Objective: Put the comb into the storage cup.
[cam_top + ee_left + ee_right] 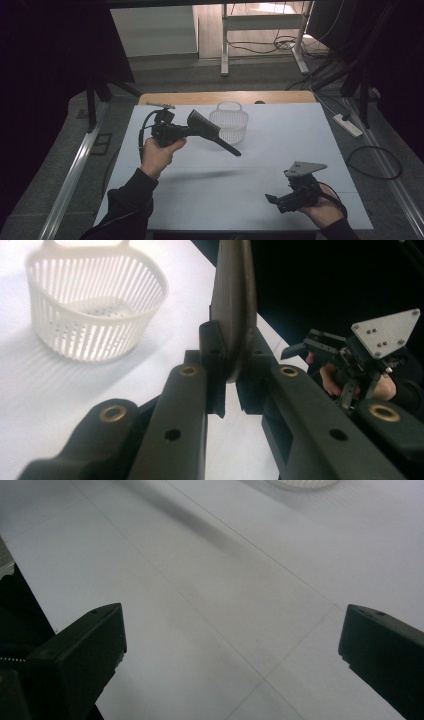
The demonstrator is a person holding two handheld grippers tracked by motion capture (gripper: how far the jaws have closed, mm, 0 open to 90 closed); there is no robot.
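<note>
Brush (pixel 210 129): clamped between left gripper (pixel 186 131) fingers, handle toward 4 o'clock beside basket (pixel 229 121); right gripper (pixel 274 199) fingers spread, empty.

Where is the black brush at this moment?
The black brush is held above the table's left half in the high view, clamped in the left tool, just in front of the white basket.

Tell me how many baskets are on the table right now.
1. The white slotted basket stands at the far middle of the table, just beyond the black brush held in the left hand-held gripper. Nothing seems to hide another.
</note>
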